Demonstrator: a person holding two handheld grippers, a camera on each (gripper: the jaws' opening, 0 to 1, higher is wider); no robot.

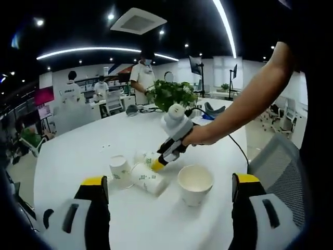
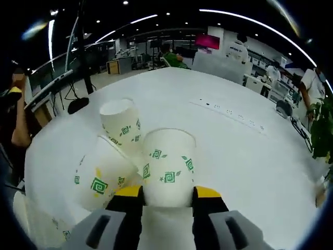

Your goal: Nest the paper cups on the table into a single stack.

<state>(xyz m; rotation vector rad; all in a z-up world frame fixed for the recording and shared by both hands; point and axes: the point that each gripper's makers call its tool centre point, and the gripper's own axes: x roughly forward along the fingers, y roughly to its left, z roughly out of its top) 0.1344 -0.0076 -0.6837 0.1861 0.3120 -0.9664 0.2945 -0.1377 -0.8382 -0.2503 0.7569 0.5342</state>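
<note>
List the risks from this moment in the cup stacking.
1. The right gripper has its fingers around a white paper cup with green square prints. Two similar cups press against it, so lifting may drag or roll them.
2. Thin paper could crush if the fingers squeeze harder.
3. In the left gripper view, the upright open white cup stands close beside the cluster; a swing of the right gripper could tip it. The left gripper is open and holds nothing.

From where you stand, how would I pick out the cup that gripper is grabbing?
Start at the big white round table and find the huddle of white paper cups with green square prints. The grabbed cup sits between the right gripper's yellow-tipped black jaws, unlike the upright open cup standing alone.
</note>
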